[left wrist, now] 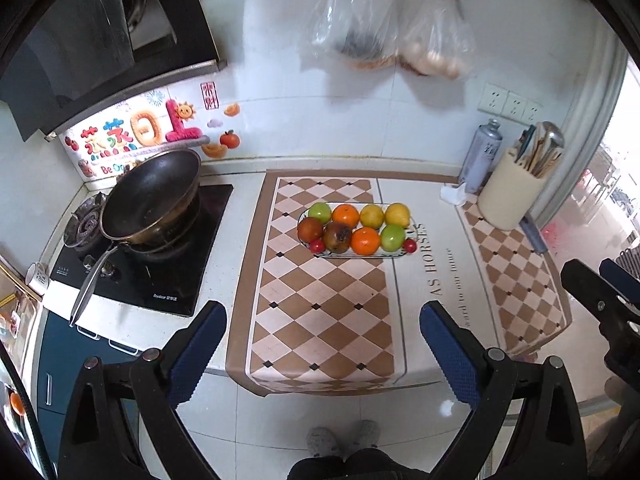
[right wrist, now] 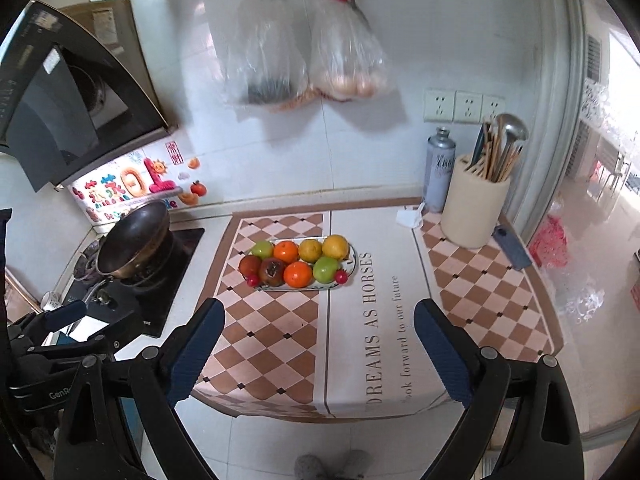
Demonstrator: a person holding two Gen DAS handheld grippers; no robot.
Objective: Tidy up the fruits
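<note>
A white oval plate sits on the checkered mat near the back of the counter. It holds several fruits in two rows: green apples, oranges, yellow lemons, dark red-brown fruits and small red ones. My left gripper is open and empty, held back over the counter's front edge. My right gripper is likewise open and empty, well short of the plate. Each view shows the other gripper at its side edge.
A black wok rests on the gas hob at left. At right stand a cream utensil holder and a grey spray can. Plastic bags hang on the wall. A person's slippers show on the floor below.
</note>
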